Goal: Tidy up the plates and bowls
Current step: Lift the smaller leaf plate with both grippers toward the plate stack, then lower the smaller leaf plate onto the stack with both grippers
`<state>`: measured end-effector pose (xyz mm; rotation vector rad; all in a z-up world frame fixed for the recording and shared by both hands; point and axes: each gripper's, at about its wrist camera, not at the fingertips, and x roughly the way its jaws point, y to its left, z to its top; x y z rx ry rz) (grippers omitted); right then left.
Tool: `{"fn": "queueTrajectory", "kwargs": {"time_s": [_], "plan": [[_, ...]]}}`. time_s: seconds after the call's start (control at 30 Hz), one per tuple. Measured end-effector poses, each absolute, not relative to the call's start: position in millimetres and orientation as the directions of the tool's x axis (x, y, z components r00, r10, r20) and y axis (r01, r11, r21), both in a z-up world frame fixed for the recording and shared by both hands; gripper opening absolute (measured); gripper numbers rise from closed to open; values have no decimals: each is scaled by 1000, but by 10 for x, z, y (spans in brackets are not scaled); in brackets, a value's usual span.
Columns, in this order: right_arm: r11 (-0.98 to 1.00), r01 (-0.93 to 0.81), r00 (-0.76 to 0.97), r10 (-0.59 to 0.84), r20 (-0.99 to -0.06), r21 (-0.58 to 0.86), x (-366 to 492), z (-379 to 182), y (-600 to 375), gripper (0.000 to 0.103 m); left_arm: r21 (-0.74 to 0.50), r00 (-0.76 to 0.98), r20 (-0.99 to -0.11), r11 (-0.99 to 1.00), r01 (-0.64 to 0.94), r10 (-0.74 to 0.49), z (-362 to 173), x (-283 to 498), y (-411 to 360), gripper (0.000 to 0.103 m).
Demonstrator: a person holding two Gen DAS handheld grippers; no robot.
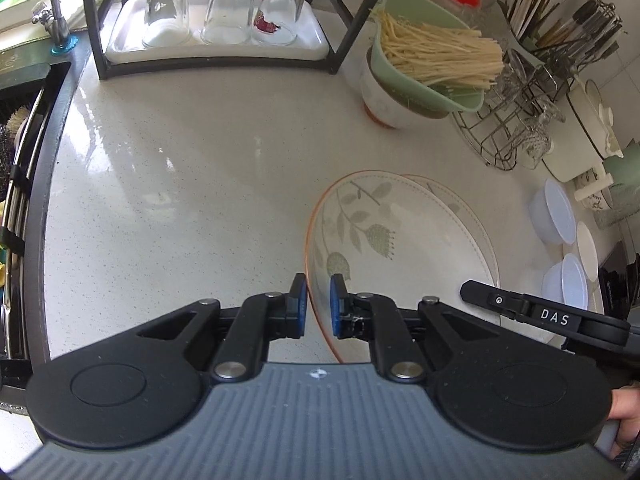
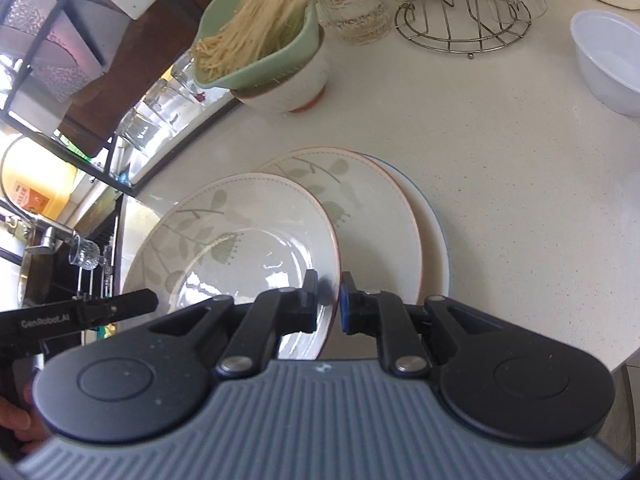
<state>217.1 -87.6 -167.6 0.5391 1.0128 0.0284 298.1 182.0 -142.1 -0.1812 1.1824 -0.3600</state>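
- Both black two-finger grippers were clamped on one leaf-patterned, orange-rimmed ceramic plate [image 2: 240, 248]: the left gripper [image 1: 318, 306] pinched its rim on one side, the right gripper [image 2: 329, 304] on the opposite side.
- Two-sided pinching probably kept the wide, shallow plate level and stopped it swinging from a single edge.
- That held plate sat over the near part of a second leaf-patterned plate [image 2: 360, 200], which itself lay on a plain white, blue-edged plate [image 2: 434, 240], all on the speckled white countertop [image 2: 500, 160]; stacking looked like the aim.
- Beyond the plate stack stood a white bowl [image 2: 288, 88] with a pale green colander of dry noodles [image 2: 256, 28] resting in it.
- Only the right wrist view showed the blue-edged bottom plate; the left view hid it.
- Only the left wrist view showed the upturned clear glasses on a white tray [image 1: 120, 46] far behind the stack, and the translucent plastic bowls [image 1: 554, 216] to its right.
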Motion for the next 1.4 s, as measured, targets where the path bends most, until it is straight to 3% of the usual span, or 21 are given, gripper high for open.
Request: {"fn": "queueTrajectory", "kwargs": {"time_s": [0.7,1.4], "plan": [[939,162,526,177,-832,303,2320,-1713,-888,17,-222,305,-913,957,185,-270,-1559,3097,1473,15],[970,168,545,56,-837,175,2401,-1612,-785,16,-271,342,-887,949,162,-312,-1399,2975,1646,19]]}}
